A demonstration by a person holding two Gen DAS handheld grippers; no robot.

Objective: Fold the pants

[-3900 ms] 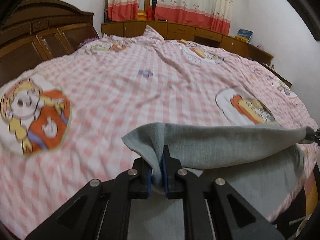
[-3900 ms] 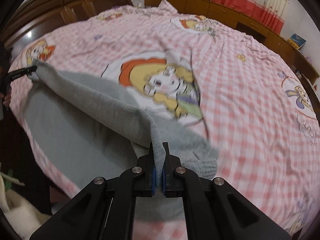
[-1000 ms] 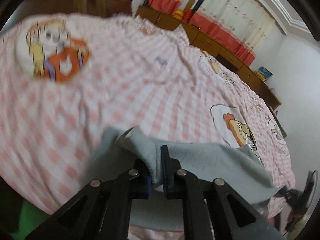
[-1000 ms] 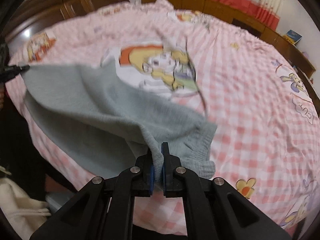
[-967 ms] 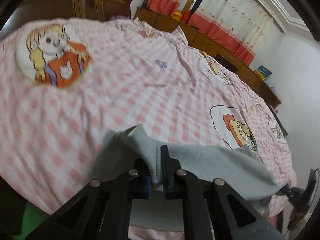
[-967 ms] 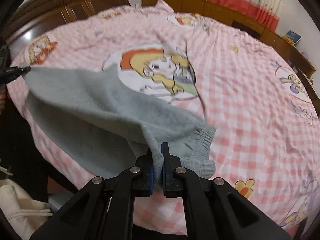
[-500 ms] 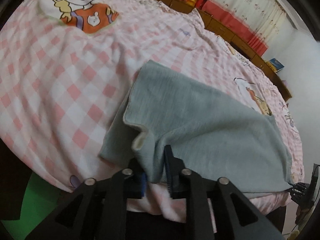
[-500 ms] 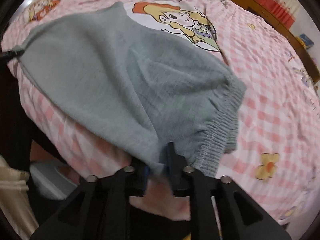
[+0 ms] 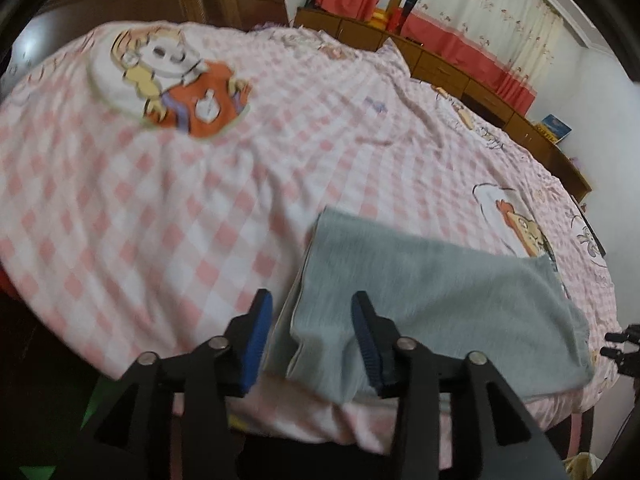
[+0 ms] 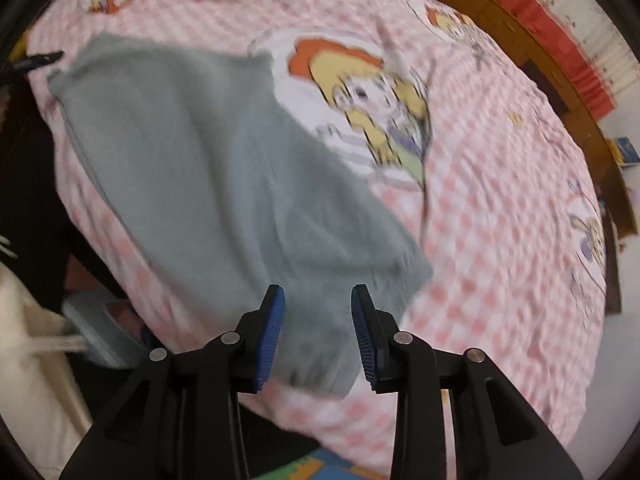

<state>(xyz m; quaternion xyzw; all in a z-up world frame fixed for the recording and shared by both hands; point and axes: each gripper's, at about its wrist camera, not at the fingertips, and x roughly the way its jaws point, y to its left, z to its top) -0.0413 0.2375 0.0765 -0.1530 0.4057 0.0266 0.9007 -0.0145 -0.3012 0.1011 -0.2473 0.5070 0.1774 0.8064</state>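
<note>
While both tongs are being held wide open, nothing is being gripped by the left tongs or right tongs; the pants are being left folded at the bed edge.

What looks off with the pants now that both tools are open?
The grey pants lie near the bed's edge, and their near part droops over the checked bedspread's side. In the left wrist view the upper layer sits offset from the lower, so the edges do not line up.
</note>
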